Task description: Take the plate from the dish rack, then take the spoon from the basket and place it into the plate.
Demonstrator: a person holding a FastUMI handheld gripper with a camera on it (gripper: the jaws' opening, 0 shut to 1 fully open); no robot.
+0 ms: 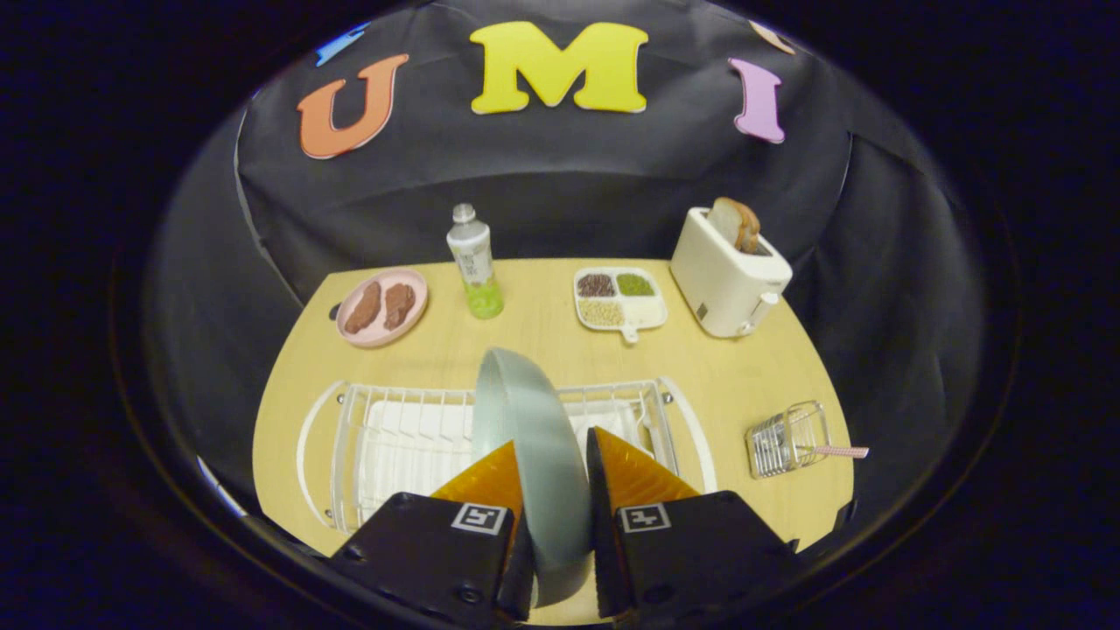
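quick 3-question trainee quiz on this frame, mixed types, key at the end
1. True or false: the tool is shut on the grey plate.
2. Which food stands in the toaster? A) bread B) meat C) beans
3. Fill in: the spoon sticks out of the wire ____, beside the dish rack.

Key: 1 true; 2 A; 3 basket.

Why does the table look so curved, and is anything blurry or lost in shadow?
Gripper view: the fisheye lens bows the table and the dish rack into curves. The plate, edge-on between the fingers of the gripper, looms large and a little soft because it is close. Light is even on the tabletop, with no strong glare; the toaster and basket stay sharp, and the cloth around falls dark.
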